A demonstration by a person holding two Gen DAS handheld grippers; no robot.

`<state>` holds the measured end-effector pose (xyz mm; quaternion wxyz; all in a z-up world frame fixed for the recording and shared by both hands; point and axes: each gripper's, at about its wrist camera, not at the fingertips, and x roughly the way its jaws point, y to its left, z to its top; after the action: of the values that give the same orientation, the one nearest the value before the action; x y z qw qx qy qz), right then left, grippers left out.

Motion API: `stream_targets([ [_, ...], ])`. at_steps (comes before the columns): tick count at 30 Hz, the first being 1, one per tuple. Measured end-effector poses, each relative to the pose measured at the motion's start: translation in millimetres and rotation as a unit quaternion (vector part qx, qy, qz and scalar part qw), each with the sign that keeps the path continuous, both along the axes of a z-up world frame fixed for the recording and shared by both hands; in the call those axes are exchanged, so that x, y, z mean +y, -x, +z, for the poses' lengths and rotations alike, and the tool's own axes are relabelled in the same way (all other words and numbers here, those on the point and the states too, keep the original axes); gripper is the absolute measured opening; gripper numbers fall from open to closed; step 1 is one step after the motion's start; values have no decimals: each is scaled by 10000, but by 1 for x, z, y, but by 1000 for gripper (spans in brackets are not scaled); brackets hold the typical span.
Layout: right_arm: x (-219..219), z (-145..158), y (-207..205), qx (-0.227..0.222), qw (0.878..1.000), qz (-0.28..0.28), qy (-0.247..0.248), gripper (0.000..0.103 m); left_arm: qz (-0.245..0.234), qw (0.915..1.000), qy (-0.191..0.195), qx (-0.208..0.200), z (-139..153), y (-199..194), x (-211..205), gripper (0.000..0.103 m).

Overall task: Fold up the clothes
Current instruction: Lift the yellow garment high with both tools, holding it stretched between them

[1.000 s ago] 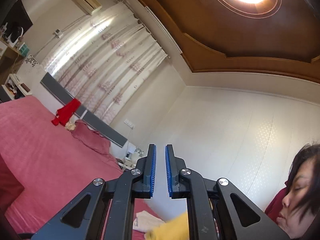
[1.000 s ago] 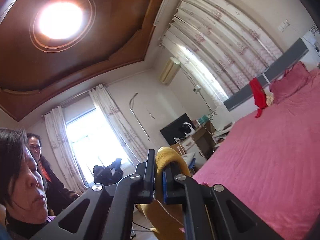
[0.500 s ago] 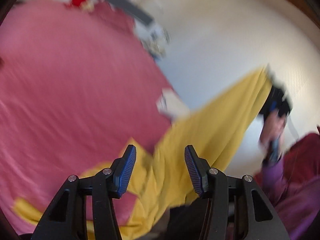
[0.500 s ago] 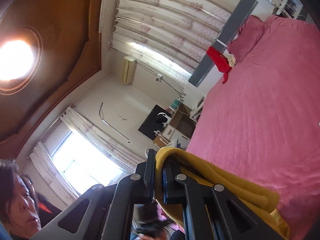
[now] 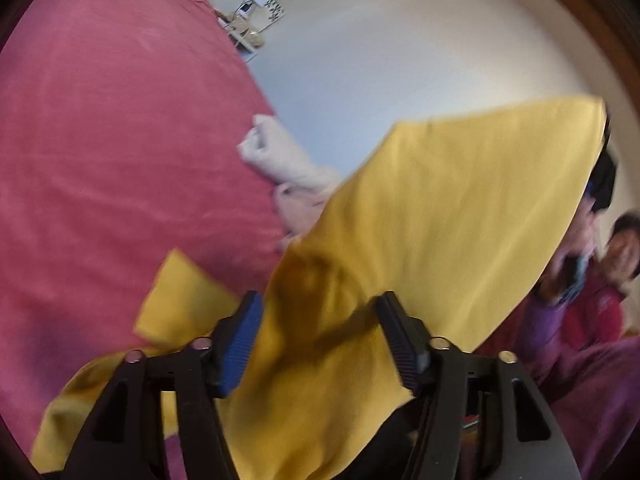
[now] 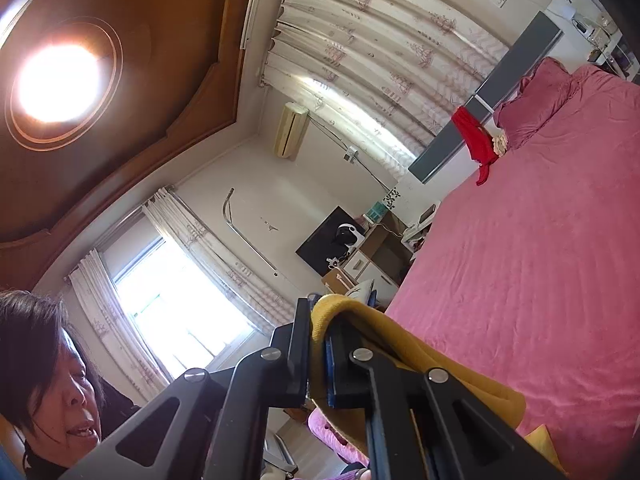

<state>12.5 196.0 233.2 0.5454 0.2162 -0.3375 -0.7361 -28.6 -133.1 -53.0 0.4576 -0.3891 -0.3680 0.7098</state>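
A yellow garment (image 5: 440, 208) hangs stretched from the pink bed (image 5: 100, 140) up to the right, with one end trailing on the sheet. My left gripper (image 5: 320, 340) is low at the bed's edge, its jaws opening wide. The yellow cloth runs between and behind the blue pads (image 5: 240, 344), which do not press on it. In the right wrist view my right gripper (image 6: 320, 320) is shut on a folded edge of the yellow garment (image 6: 420, 360), held up level above the bed (image 6: 520, 280). It shows as a dark shape (image 5: 602, 180) at the cloth's top corner.
Pale crumpled clothes (image 5: 280, 160) lie at the bed's edge beyond the yellow cloth. A person in purple and red (image 5: 592, 320) is close on the right, and a face (image 6: 48, 380) is near the right gripper. A pillow (image 6: 536, 100) and red cloth (image 6: 478, 140) sit by the headboard.
My left gripper swung down from facing the ceiling to the bed and yellow garment, and its jaws went from shut to wide. The right gripper kept its hold and rolled a little.
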Motion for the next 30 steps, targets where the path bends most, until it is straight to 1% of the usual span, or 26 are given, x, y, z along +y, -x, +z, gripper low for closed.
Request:
stream_targets([
  [1, 0, 0, 0, -18, 10000, -2, -1, 5, -29, 9999, -142, -82, -2, 4, 2, 79],
  [2, 1, -1, -1, -25, 10000, -10, 4, 5, -61, 9995, -265, -166, -5, 8, 5, 79],
  [4, 2, -1, -3, -29, 10000, -38, 2, 5, -80, 9999, -129, -56, 1, 10, 12, 78],
  [5, 3, 0, -3, -29, 10000, -55, -5, 5, -85, 9999, 0, 103, 6, 8, 15, 74],
  [6, 5, -1, -3, -38, 10000, -81, 0, 5, -108, 9997, 81, 209, 11, 6, 16, 59],
  [7, 6, -1, -4, -48, 9999, -108, 6, 5, -139, 9995, 134, 270, 15, 6, 17, 32],
  [8, 8, -2, -4, -54, 9999, -124, 22, 5, -129, 9993, 176, 311, 18, 4, 16, 19],
  [9, 10, -3, -4, -59, 9999, -138, 41, 5, -100, 9991, 213, 343, 22, 2, 14, 18],
  [10, 12, -4, -4, -74, 9998, -161, 76, 6, -25, 9989, 272, 387, 27, -1, 10, 13],
  [13, 18, -7, -3, -94, 9995, -228, 193, 6, 333, 9967, 549, 501, 46, -15, -2, 9],
  [15, 21, -8, -3, -85, 9994, -274, 209, 6, 718, 9922, 796, 644, 68, -29, -23, 9],
  [17, 23, -5, -5, -23, 9993, -328, 202, 6, 1178, 9841, 914, 964, 104, -41, -46, 9],
  [18, 25, -2, -7, 19, 9991, -361, 204, 6, 1444, 9775, 976, 1192, 129, -50, -59, 9],
  [20, 28, 5, -10, 137, 9987, -433, 218, 6, 1990, 9588, 1100, 1702, 182, -72, -87, 9],
  [22, 33, 17, -15, 308, 9979, -464, 327, 6, 2591, 9309, 1254, 2250, 242, -102, -114, 9],
  [24, 35, 34, -22, 528, 9968, -433, 410, 6, 3044, 9012, 1412, 2742, 297, -135, -134, 9],
  [25, 34, 42, -26, 652, 9962, -407, 419, 6, 3185, 8905, 1410, 2927, 319, -151, -139, 9],
  [26, 33, 51, -31, 796, 9953, -374, 407, 6, 3297, 8813, 1363, 3099, 342, -168, -142, 9],
  [27, 30, 61, -38, 950, 9941, -326, 403, 6, 3373, 8738, 1304, 3250, 362, -185, -144, 9],
  [30, 22, 91, -58, 1390, 9893, -163, 417, 6, 3489, 8537, 1330, 3631, 401, -227, -142, 9],
])
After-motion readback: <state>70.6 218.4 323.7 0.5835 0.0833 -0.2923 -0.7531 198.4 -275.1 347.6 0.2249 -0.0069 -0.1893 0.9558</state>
